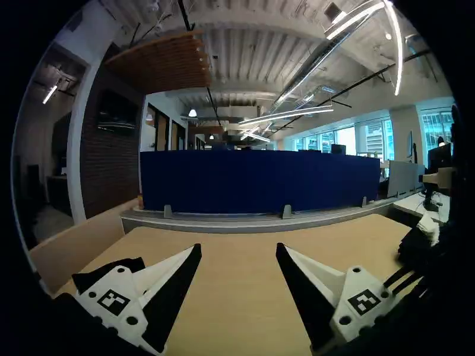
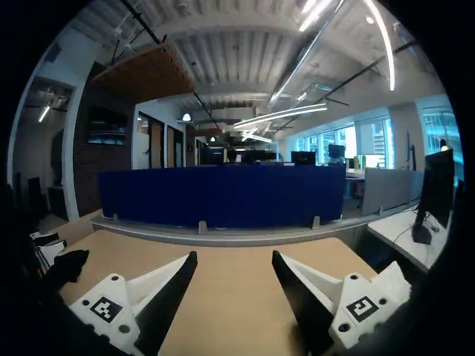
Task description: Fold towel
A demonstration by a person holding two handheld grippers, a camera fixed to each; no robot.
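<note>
Left gripper view: a brick wall [image 1: 110, 172] stands at 9 o'clock. The left gripper [image 1: 237, 246] hovers over a pale wooden table [image 1: 237, 308], its two white-and-black fingers coming up from 7 and 5 o'clock. The jaws are spread wide, with bare tabletop between them, and they hold nothing. A long blue partition [image 1: 255, 181] runs across the centre behind the table. At 3 o'clock sits a dark shape too blurred to name.

Right gripper view: a dark, blurred shape sits at 9 o'clock on the table edge. The right gripper [image 2: 233, 254] hangs over the same wooden table, fingers rising from 7 and 5 o'clock, jaws equally wide and gripping nothing. The blue partition crosses the centre. At 3 o'clock a monitor [image 2: 436, 184] stands on a second desk [image 2: 398, 228].

Where the towel lies cannot be told from either view
</note>
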